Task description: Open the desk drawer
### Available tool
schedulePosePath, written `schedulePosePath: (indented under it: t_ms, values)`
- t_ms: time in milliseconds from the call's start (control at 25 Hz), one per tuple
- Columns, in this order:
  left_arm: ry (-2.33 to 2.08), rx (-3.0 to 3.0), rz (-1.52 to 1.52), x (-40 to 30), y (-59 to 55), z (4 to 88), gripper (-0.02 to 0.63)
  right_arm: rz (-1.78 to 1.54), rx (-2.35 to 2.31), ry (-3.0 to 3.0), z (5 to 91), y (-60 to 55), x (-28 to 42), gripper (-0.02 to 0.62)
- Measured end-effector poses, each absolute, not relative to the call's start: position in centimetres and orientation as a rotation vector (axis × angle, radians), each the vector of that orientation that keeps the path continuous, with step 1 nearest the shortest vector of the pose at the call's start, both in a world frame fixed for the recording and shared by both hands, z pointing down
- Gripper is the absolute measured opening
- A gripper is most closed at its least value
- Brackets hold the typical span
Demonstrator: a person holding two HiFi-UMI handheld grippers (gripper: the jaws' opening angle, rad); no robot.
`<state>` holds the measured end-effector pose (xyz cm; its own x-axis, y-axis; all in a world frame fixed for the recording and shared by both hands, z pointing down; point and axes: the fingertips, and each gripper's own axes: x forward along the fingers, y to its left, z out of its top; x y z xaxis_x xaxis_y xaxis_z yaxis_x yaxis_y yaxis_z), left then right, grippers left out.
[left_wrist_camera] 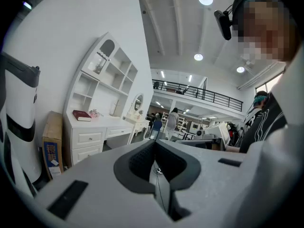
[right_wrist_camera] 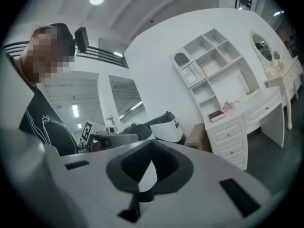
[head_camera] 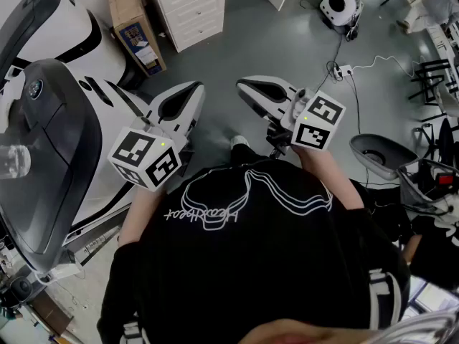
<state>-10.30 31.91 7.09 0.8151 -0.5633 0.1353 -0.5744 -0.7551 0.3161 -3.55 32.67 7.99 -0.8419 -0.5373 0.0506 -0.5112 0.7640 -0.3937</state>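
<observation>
The white desk with its drawers (head_camera: 193,6) stands far ahead on the grey floor, and its drawer fronts (left_wrist_camera: 90,137) are all closed. The right gripper view also shows these drawers (right_wrist_camera: 232,132), under a white shelf unit. My left gripper (head_camera: 179,106) and right gripper (head_camera: 262,92) are held side by side in front of the person's chest, well short of the desk. The left gripper (left_wrist_camera: 155,144) has its jaw tips together with nothing between them. The right gripper (right_wrist_camera: 151,144) is shut and empty too.
A cardboard box (head_camera: 133,27) leans beside the desk. A large white and black machine (head_camera: 50,120) fills the left side. A power strip with cables (head_camera: 343,70) lies on the floor to the right, beyond a grey seat (head_camera: 380,153). A red book (left_wrist_camera: 81,115) rests on the desk top.
</observation>
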Motion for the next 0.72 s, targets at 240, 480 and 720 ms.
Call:
schedulePosePath:
  t_ms: [240, 480, 720]
  values:
    - [-0.869, 2.647, 0.053, -8.8, 30.1, 7.3, 0.005, -0.633, -0.854, 2.880, 8.2, 30.8, -2.0, 0.005]
    - [-0.884, 2.618, 0.072, -6.7, 27.6, 7.8, 0.005, -0.668, -0.836, 2.878, 8.6, 27.9, 0.1, 0.006]
    - [-0.903, 2.591, 0.090, -4.0, 24.3, 8.3, 0.005, -0.697, -0.817, 2.869, 9.2, 24.5, 2.6, 0.005]
